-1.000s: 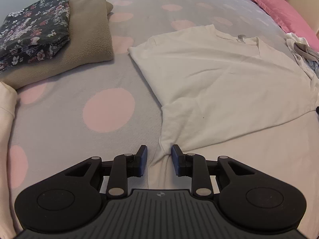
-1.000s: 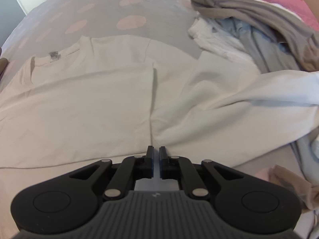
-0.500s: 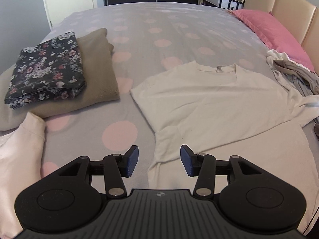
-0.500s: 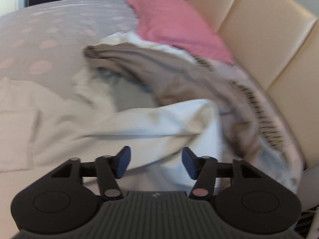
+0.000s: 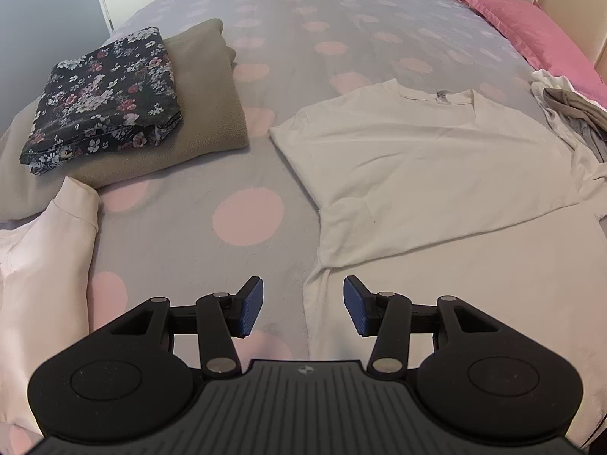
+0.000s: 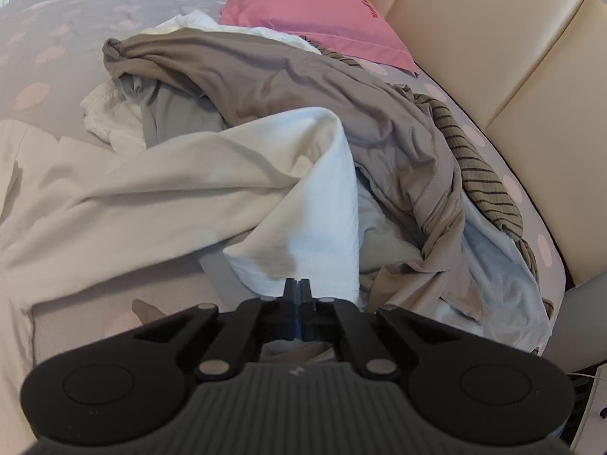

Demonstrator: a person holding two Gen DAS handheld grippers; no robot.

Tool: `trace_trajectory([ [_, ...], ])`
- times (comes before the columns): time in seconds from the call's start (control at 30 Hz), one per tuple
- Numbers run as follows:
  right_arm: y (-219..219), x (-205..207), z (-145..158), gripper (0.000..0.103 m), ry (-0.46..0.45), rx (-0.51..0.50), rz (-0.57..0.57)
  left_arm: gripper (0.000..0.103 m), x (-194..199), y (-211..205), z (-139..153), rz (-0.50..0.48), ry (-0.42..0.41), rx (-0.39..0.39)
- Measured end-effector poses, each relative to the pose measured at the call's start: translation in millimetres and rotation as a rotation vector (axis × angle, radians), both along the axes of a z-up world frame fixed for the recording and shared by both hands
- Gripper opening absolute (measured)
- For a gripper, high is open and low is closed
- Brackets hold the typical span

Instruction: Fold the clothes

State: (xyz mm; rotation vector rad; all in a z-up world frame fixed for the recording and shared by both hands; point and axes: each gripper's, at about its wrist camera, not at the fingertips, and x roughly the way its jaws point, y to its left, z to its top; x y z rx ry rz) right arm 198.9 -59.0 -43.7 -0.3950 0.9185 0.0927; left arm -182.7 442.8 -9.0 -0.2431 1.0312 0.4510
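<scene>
A white long-sleeved shirt (image 5: 428,159) lies spread on the spotted bed, collar at the far side. My left gripper (image 5: 301,305) is open and empty, hovering over the shirt's near left edge. In the right wrist view the shirt's right sleeve (image 6: 296,204) drapes over the pile of unfolded clothes (image 6: 311,87). My right gripper (image 6: 297,288) is shut on the sleeve's cuff end, fingertips pressed together with the white cloth between them.
A folded floral garment (image 5: 106,94) sits on a folded tan blanket (image 5: 205,87) at the far left. A pale pink garment (image 5: 41,265) lies near left. A pink pillow (image 6: 303,7) and beige headboard (image 6: 493,57) stand beyond the clothes pile.
My left gripper let go of the shirt's edge, opened and pulled back. My right gripper swung right to the sleeve, opened, then shut on the cuff.
</scene>
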Motion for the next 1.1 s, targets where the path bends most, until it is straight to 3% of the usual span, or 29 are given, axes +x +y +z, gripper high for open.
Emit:
trace_trajectory([
  [0.2,26.8,-22.2,45.8,0.0,-0.007,0.19,0.109,0.045,-2.9,1.9,-1.3,0.01,0.006,0.001],
  [0.37,71.9,-51.7,65.9,0.0,0.074,0.321,0.257,0.045,-0.8,-0.2,-0.9,-0.002,0.001,-0.002],
  [0.6,136.8,-98.3,68.7,0.0,0.2,0.37,0.466,0.045,4.4,-3.4,-1.9,-0.011,0.001,-0.005],
  [0.73,155.6,-111.1,64.7,0.001,0.214,0.325,0.528,0.045,6.2,-4.7,-2.3,-0.017,-0.002,-0.008],
  [0.83,145.0,-97.7,60.5,0.01,0.177,0.287,0.472,0.045,7.5,-4.6,-3.4,-0.018,-0.001,-0.01],
  [0.9,134.0,-84.8,56.8,0.025,0.151,0.264,0.423,0.045,8.2,-4.3,-4.8,-0.017,0.0,-0.013],
  [1.03,96.9,-52.9,44.0,0.03,0.118,0.227,0.296,0.045,10.6,-3.3,-9.0,-0.013,0.01,-0.019],
  [1.1,80.0,-40.9,39.9,0.038,0.082,0.191,0.247,0.045,12.5,-3.0,-11.3,-0.011,0.015,-0.021],
])
